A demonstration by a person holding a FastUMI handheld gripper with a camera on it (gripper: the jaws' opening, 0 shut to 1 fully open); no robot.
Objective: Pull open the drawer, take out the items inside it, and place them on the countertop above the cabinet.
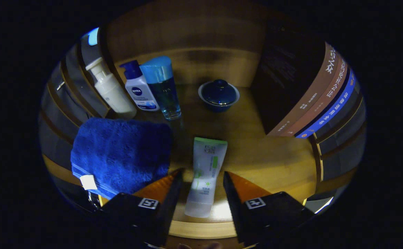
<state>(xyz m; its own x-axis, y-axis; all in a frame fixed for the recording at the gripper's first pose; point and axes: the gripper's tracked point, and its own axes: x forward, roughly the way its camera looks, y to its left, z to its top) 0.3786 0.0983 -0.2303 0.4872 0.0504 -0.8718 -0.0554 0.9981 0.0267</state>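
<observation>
Tube (205, 173) lying on countertop (274, 162), between spread gripper (202, 180) jaws, seemingly untouched.

- The fisheye camera rides on the gripper (202, 180), looking forward and down along its two black fingers.
- It sits close above the wooden countertop (263, 155), facing the wooden back panel (194, 31).
- The white squeeze tube (205, 173) lies nearest, between the parted fingers.
</observation>
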